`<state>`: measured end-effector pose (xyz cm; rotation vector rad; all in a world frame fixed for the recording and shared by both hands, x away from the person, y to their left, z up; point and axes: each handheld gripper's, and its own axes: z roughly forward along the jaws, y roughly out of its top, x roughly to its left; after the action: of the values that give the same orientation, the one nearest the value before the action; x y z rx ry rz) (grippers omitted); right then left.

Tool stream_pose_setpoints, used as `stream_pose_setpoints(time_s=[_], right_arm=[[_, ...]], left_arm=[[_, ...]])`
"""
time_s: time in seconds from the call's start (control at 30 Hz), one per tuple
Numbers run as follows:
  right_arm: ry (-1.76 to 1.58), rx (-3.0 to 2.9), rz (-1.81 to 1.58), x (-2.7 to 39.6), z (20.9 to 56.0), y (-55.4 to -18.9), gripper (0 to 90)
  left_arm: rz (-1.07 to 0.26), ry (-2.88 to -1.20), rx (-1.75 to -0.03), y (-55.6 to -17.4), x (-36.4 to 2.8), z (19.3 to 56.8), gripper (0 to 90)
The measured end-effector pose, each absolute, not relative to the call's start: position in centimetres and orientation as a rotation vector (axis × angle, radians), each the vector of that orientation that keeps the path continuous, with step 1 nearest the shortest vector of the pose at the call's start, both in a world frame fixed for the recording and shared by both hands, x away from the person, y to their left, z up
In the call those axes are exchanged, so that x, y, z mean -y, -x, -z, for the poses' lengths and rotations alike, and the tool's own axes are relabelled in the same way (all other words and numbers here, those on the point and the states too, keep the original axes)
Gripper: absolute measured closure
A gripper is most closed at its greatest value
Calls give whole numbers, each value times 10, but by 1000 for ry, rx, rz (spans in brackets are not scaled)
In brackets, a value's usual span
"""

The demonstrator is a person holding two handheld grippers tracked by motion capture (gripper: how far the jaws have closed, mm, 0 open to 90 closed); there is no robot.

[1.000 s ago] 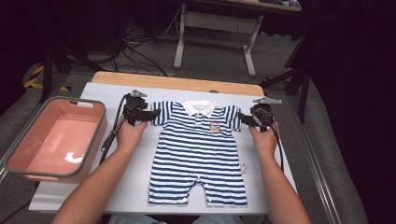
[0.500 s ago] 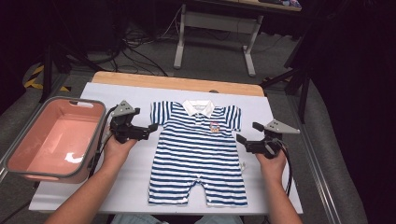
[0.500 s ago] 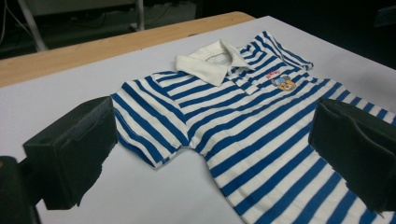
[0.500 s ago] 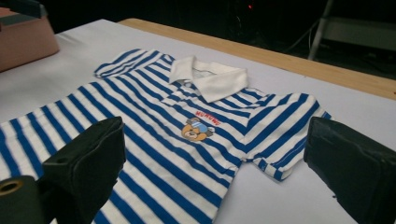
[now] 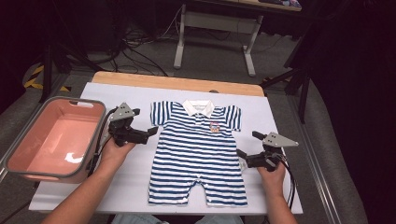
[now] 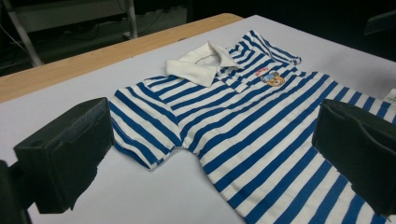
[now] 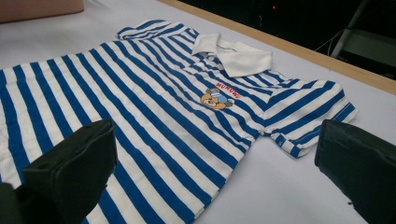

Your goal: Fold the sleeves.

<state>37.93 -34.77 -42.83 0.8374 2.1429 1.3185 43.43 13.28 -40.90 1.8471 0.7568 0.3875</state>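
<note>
Striped baby romper laid flat on bench; both grippers released, one at each side.

The blue-and-white striped romper (image 5: pixel 198 151) lies face up at the middle of the white-covered bench (image 5: pixel 140 186), white collar (image 5: pixel 198 108) toward the far wooden edge, bear patch (image 5: pixel 215 127) on the chest, legs toward the person. Left gripper (image 5: pixel 144 134) sits just beside the romper's left sleeve (image 6: pixel 142 126), jaws just opened and standing wide apart, nothing between them. Right gripper (image 5: pixel 247 157) sits at the romper's right edge, near the waist, below the right sleeve (image 7: pixel 308 109); its jaws have also just opened, wide apart, no cloth pinched. Pink bin (image 5: pixel 28 161) stands at the bench's left side, apart from the romper.
</note>
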Motion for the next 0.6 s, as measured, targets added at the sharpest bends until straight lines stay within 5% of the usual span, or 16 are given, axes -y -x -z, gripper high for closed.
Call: stream_pose_setpoints(time_s=[0.6], right_arm=[[-824, -2181, -1354, 345, 430, -378, 0]], left_arm=[[-371, -2035, -861, -476, -116, 412, 54]])
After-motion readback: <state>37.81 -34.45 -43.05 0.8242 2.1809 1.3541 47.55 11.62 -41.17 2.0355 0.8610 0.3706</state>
